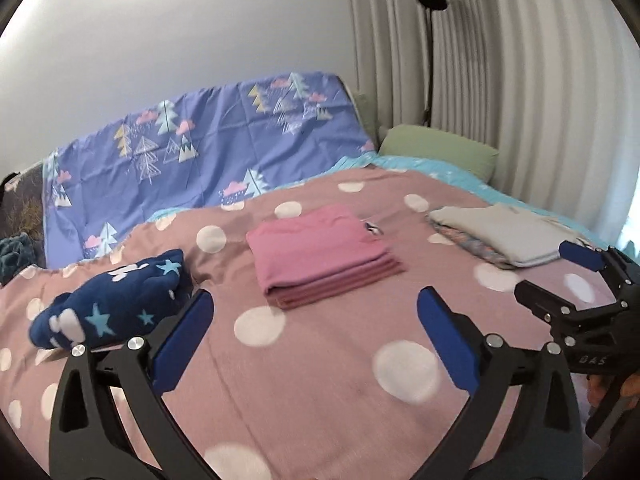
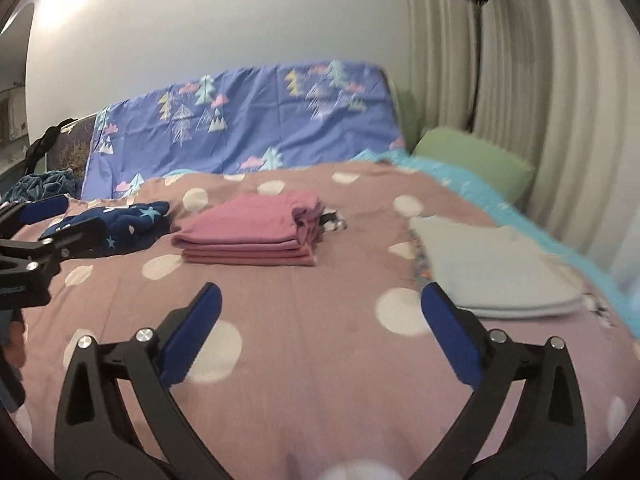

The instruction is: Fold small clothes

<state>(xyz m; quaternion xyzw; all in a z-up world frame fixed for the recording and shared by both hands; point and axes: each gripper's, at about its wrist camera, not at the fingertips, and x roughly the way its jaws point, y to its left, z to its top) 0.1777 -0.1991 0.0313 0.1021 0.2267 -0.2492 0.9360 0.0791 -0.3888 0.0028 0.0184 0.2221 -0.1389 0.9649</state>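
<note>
A folded pink garment (image 1: 320,248) lies in the middle of the dotted pink bedspread (image 1: 304,380); it also shows in the right wrist view (image 2: 252,228). A crumpled navy star-print garment (image 1: 116,300) lies to its left, also in the right wrist view (image 2: 120,224). A folded grey garment (image 1: 504,236) lies on a patterned one at the right, also in the right wrist view (image 2: 492,272). My left gripper (image 1: 316,308) is open and empty, short of the pink garment. My right gripper (image 2: 320,300) is open and empty above the bedspread, and shows in the left wrist view (image 1: 560,276).
A purple tree-print cover (image 1: 208,152) stands against the wall behind the bed. A green pillow (image 1: 440,152) lies at the far right by the curtain (image 1: 500,60). A black floor lamp (image 1: 430,40) stands by the curtain. Dark teal cloth (image 1: 16,256) lies at the far left.
</note>
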